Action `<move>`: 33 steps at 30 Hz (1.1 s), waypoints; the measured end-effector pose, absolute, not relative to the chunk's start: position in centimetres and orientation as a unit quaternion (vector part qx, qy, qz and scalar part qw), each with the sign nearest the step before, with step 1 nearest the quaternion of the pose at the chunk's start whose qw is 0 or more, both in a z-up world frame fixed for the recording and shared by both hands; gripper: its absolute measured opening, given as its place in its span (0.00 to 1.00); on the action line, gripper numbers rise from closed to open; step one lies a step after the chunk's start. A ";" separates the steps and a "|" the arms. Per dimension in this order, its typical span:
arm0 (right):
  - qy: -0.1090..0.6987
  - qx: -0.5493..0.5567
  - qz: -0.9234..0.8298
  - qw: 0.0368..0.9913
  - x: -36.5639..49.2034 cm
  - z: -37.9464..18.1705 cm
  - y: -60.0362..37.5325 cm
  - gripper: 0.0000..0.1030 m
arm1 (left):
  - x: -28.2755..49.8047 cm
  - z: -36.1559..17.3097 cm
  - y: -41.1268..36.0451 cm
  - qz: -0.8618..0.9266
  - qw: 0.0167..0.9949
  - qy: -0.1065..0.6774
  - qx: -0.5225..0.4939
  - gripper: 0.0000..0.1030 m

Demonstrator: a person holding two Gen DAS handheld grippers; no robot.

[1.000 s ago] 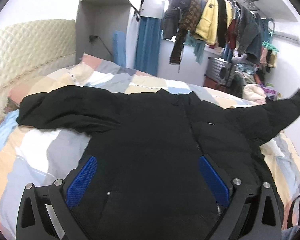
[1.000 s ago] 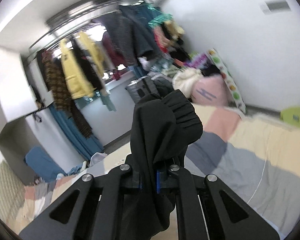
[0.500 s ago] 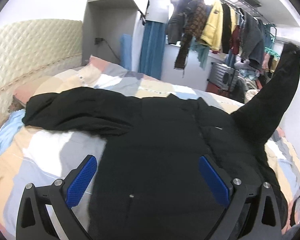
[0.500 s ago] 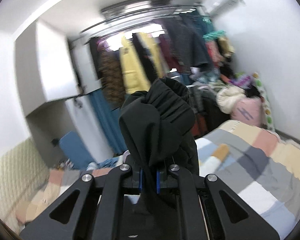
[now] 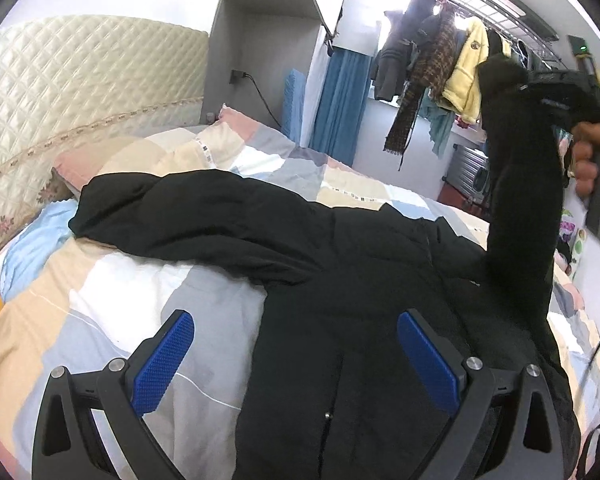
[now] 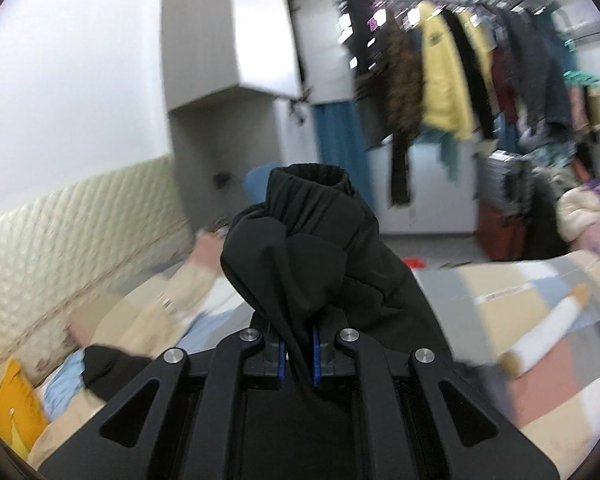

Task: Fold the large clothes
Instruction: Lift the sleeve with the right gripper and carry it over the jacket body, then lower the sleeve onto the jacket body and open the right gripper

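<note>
A large black padded jacket lies spread on the bed, its left sleeve stretched out toward the headboard. My left gripper is open with blue pads and hovers above the jacket's lower body, holding nothing. My right gripper is shut on the cuff end of the jacket's right sleeve. In the left wrist view that sleeve stands lifted almost upright above the jacket's right shoulder, held by the right gripper in a hand.
The bed has a patchwork quilt and a quilted cream headboard. A yellow object lies at the bed's left edge. A rack of hanging clothes and a suitcase stand beyond the bed's far side.
My right gripper has raised the right sleeve from out flat to the right up to nearly vertical and swung it inward over the jacket. My left gripper has shifted slightly left.
</note>
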State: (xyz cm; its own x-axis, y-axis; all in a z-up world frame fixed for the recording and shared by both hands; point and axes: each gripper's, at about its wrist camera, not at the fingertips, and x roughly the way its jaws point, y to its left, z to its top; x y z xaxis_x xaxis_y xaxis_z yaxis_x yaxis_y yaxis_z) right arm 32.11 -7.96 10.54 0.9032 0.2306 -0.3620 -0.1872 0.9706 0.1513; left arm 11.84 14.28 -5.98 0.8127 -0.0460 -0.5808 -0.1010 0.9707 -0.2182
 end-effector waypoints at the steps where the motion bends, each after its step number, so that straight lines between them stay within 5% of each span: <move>1: 0.196 0.052 0.115 0.972 32.4 10.0 -6.6 0.09 | 11.9 -5.9 14.5 0.015 0.945 0.303 -0.124 1.00; 28: 0.411 -0.057 0.170 0.894 36.3 -17.7 7.1 0.13 | 15.7 -9.4 17.3 0.027 0.937 0.327 -0.121 1.00; 33: 0.411 -0.067 0.160 0.895 36.2 -17.5 7.3 0.13 | 15.9 -9.7 16.8 0.017 0.938 0.328 -0.110 1.00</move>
State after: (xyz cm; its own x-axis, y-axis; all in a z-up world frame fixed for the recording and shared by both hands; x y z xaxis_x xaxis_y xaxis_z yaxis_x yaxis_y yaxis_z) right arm 36.23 7.26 -17.45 0.6108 0.2312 -0.7572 -0.3406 0.9401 0.0123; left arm 15.94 16.84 -9.65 0.7848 -0.0391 -0.6185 -0.1045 0.9754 -0.1942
